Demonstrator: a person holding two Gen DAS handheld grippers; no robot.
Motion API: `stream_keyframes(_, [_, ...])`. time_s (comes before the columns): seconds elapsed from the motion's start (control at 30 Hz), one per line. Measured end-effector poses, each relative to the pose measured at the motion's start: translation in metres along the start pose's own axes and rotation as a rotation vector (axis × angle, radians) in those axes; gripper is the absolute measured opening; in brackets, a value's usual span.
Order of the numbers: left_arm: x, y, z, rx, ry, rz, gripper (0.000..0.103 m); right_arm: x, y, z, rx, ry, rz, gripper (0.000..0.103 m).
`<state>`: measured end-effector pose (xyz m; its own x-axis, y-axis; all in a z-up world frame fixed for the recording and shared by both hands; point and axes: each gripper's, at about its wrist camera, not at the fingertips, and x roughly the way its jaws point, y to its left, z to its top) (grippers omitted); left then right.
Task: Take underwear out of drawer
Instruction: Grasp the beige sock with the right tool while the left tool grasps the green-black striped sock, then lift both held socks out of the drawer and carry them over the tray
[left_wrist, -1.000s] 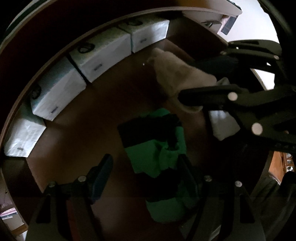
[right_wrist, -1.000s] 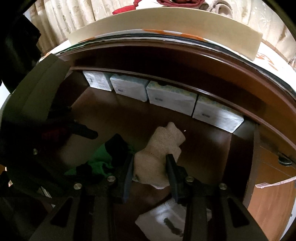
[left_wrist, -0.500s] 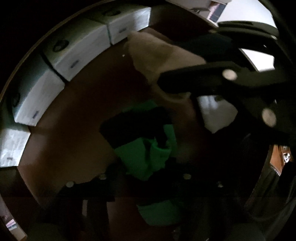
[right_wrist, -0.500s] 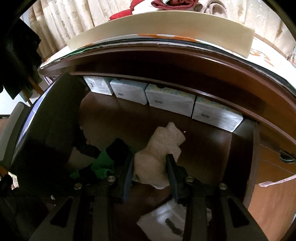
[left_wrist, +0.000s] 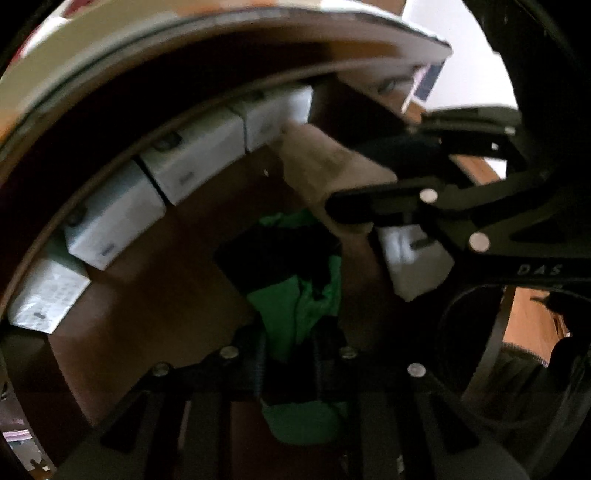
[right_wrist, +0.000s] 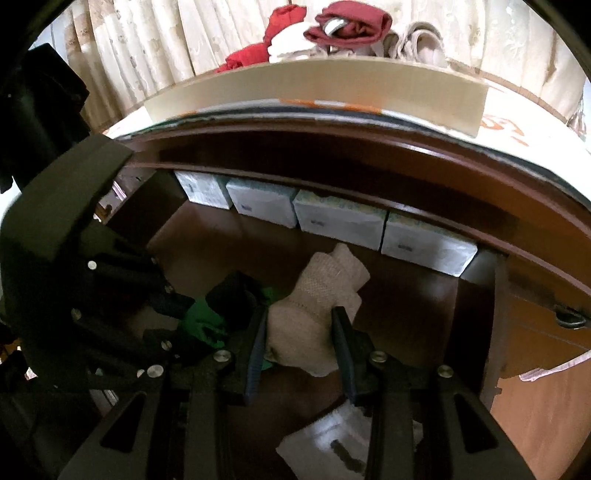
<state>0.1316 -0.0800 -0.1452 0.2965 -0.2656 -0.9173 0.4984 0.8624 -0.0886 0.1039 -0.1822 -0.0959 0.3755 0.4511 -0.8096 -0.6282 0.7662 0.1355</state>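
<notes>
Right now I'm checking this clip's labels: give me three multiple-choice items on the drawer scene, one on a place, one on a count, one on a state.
1. Where do the white packs sit?
A. along the drawer's back wall
B. on top of the dresser
C. on the floor

2. How many white packs line that wall?
A. two
B. four
C. six

3. What is the right gripper doing?
A. hanging open over bare wood
B. shut on the beige knit garment
C. shut on a white pack

Key: 1 A, they stand in a row against the back wall; 2 B, four side by side; 3 B, its pads press the garment's sides.

Beige underwear (right_wrist: 314, 317) between right fingers (right_wrist: 255, 343)
</notes>
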Motion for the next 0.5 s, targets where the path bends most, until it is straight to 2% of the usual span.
stream_keyframes(0.17, [-0.02, 0.008, 0.004, -0.047, -0.109, 0.03, 0.017, -0.007, -0.003, -0.001, 0.014, -0.059, 0.002, 0.037])
stream_keyframes(0.23, [-0.027, 0.01, 0.0, -0.067, -0.147, 0.043, 0.017, -0.01, -0.003, -0.002, 0.014, -0.083, 0.002, 0.037])
stream_keyframes(0.27, [-0.035, 0.016, -0.017, -0.073, -0.162, 0.047, 0.017, -0.011, -0.003, -0.002, 0.013, -0.09, 0.002, 0.037])
stream_keyframes(0.5, [-0.056, 0.014, -0.023, -0.1, -0.28, 0.089, 0.017, -0.018, 0.001, -0.004, -0.004, -0.137, -0.011, 0.037])
